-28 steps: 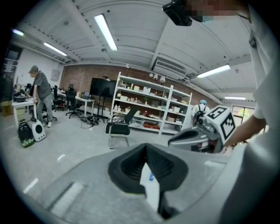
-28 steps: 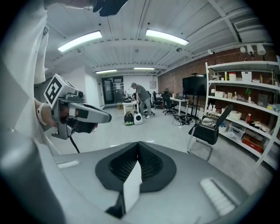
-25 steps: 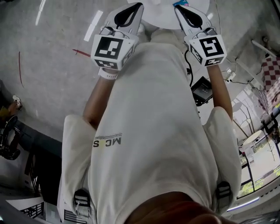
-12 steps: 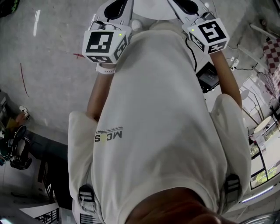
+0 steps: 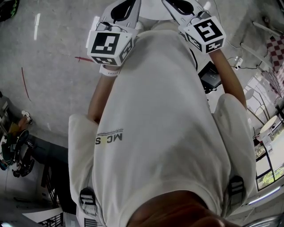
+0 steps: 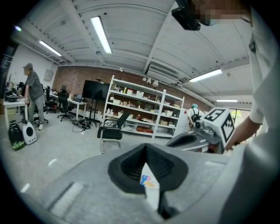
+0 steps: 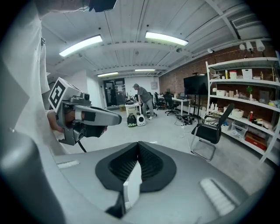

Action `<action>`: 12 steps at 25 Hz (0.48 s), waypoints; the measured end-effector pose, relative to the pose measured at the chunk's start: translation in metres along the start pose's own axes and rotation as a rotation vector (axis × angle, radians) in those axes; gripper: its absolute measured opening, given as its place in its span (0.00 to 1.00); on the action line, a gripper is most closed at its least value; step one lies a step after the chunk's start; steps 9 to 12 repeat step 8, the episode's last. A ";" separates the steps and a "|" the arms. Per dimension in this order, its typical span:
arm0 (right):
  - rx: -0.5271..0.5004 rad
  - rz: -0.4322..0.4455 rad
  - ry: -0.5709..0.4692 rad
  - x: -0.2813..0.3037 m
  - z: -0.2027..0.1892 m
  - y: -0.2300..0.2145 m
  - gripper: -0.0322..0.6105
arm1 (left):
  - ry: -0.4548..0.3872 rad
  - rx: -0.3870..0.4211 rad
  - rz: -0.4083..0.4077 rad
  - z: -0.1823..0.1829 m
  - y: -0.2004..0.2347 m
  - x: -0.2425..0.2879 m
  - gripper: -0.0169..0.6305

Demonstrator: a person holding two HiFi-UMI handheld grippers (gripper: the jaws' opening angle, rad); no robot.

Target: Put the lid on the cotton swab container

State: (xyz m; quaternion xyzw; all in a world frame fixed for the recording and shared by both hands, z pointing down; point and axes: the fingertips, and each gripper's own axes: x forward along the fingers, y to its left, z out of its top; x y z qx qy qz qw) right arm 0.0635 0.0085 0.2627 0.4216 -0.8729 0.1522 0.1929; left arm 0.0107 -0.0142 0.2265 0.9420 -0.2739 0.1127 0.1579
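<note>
No cotton swab container or lid shows in any view. In the head view my left gripper [image 5: 125, 5] and right gripper [image 5: 178, 4] are held up in front of the person's chest, side by side, their tips at the top edge over a white round table [image 5: 151, 12]. In the left gripper view the left gripper [image 6: 147, 154] has its black pads together, with only a thin white sliver carrying a coloured patch in the seam. The right gripper [image 7: 138, 152] looks the same, pads meeting along a narrow line. Each gripper also sees the other one beside it.
A grey concrete floor lies below, with a dark screen device [image 5: 209, 78] and cables at the right. Around the room are a black office chair [image 6: 112, 129], white shelving [image 6: 141, 109], a standing person [image 6: 32, 92] at the left, and more people by desks [image 7: 141, 99].
Both grippers have moved up toward the top edge of the head view, and most of the white table has slid out of sight. The jaws look unchanged.
</note>
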 end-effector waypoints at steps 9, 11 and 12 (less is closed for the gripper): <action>0.009 0.000 0.009 0.003 -0.001 0.000 0.05 | 0.014 -0.011 0.006 -0.004 0.005 0.000 0.03; 0.009 0.000 0.009 0.003 -0.001 0.000 0.05 | 0.014 -0.011 0.006 -0.004 0.005 0.000 0.03; 0.009 0.000 0.009 0.003 -0.001 0.000 0.05 | 0.014 -0.011 0.006 -0.004 0.005 0.000 0.03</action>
